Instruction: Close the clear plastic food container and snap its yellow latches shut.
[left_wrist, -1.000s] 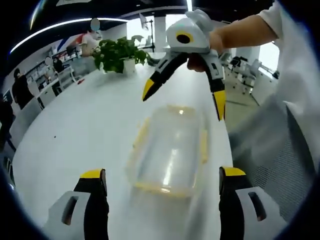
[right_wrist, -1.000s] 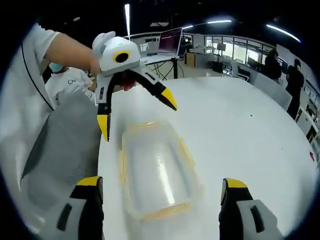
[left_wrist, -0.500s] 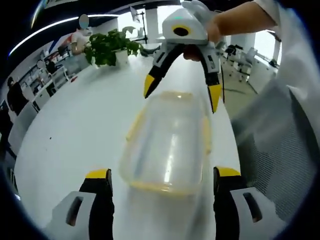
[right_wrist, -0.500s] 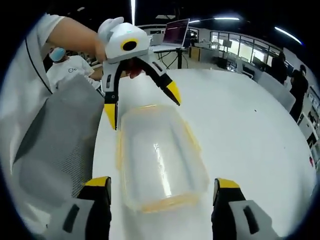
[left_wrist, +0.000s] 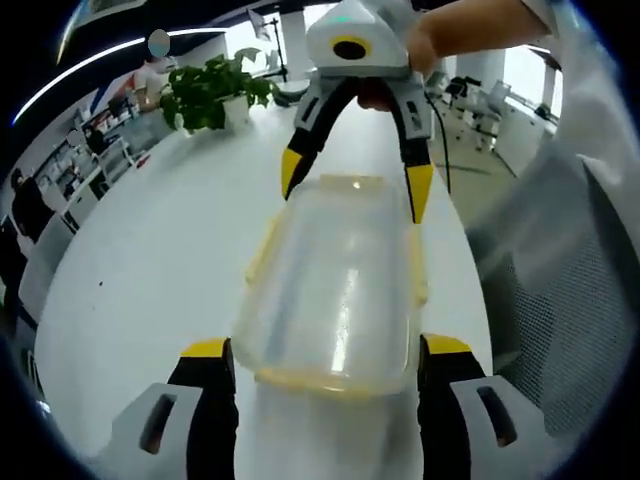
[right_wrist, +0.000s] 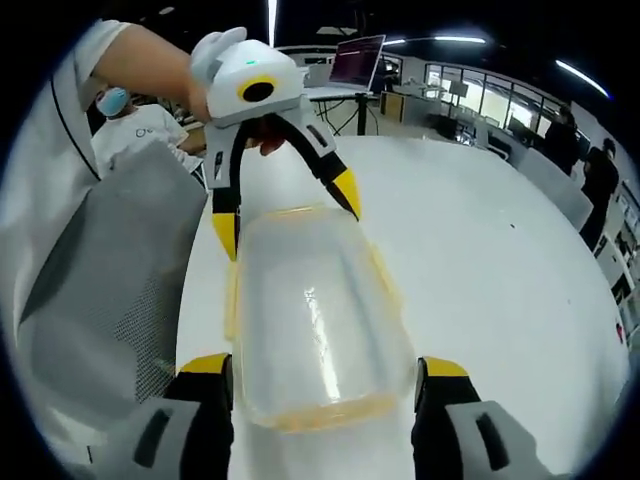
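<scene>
- A clear plastic food container (left_wrist: 335, 290) with its lid on and yellow latches (left_wrist: 416, 283) along its edges rests on a white table (left_wrist: 150, 260), near the table's edge.
- In the left gripper view, the left gripper (left_wrist: 325, 358) rises from the bottom, its two yellow-tipped jaws spread wide, one on each side of the container's near end. The tips sit just beside the container's corners; whether they touch it cannot be told.
- At the container's far end in that view, the right gripper (left_wrist: 350, 180), held in a person's hand (left_wrist: 440, 40), points down with its jaws apart, straddling the far end of the lid.
- In the right gripper view, the same container (right_wrist: 312, 315) runs lengthwise away from the camera, with the right gripper (right_wrist: 318, 370) spread around its near end.
- The left gripper (right_wrist: 285, 215) appears at the far end in that view, jaws apart, yellow tips beside the two far corners.
- A grey mesh office chair (right_wrist: 100, 290) stands just off the table's edge beside the container.
- A potted green plant (left_wrist: 205, 95) stands on the far part of the table, well apart from the container.
- Other people (right_wrist: 570, 140) stand or sit in the office in the background.
</scene>
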